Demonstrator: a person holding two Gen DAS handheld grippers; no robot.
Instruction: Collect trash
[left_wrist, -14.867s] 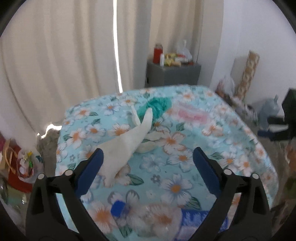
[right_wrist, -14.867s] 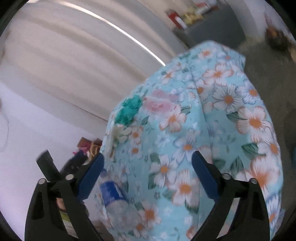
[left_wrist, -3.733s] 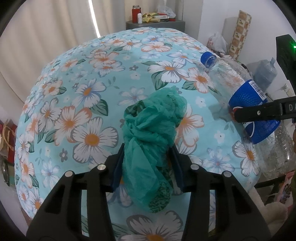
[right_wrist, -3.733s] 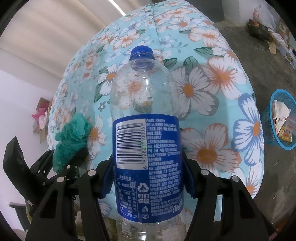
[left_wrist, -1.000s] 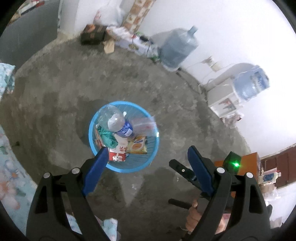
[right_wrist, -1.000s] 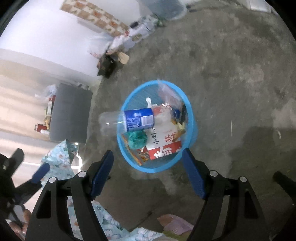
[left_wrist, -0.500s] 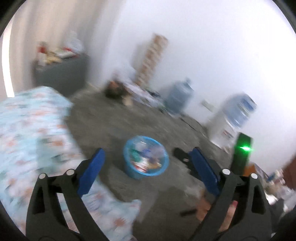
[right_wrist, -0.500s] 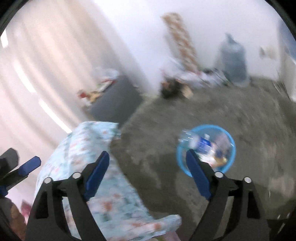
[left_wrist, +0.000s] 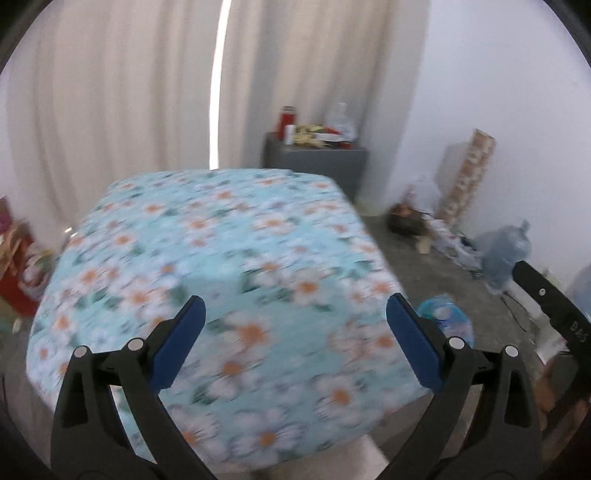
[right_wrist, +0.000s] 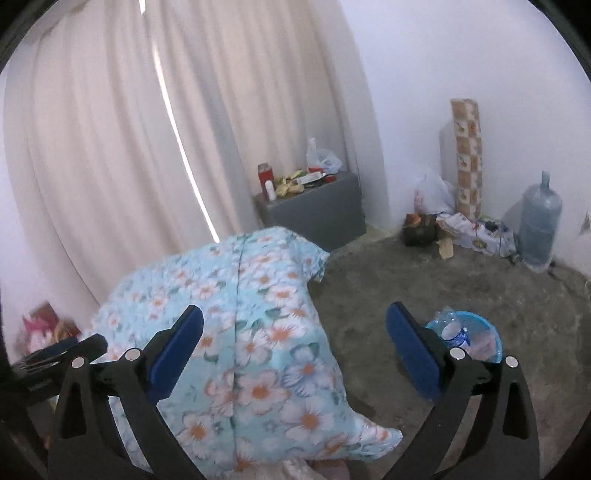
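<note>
My left gripper (left_wrist: 295, 339) is open and empty above the floral tablecloth (left_wrist: 229, 258). My right gripper (right_wrist: 295, 339) is open and empty over the table's right edge. The blue trash basket (right_wrist: 480, 332) stands on the floor to the right with a plastic bottle (right_wrist: 452, 328) sticking out of it. The basket also shows blurred in the left wrist view (left_wrist: 443, 317). I see no trash on the tablecloth (right_wrist: 258, 332).
A grey cabinet (right_wrist: 317, 210) with clutter stands by the curtains. A large water jug (right_wrist: 539, 225), bags and a patterned roll (right_wrist: 467, 155) line the far wall. Red bags (left_wrist: 18, 266) sit left of the table. The other gripper (left_wrist: 550, 306) shows at right.
Both grippers have swung up from the basket on the floor and now face the table and curtains. The bottle and green net lie in the basket; both grippers stay open.
</note>
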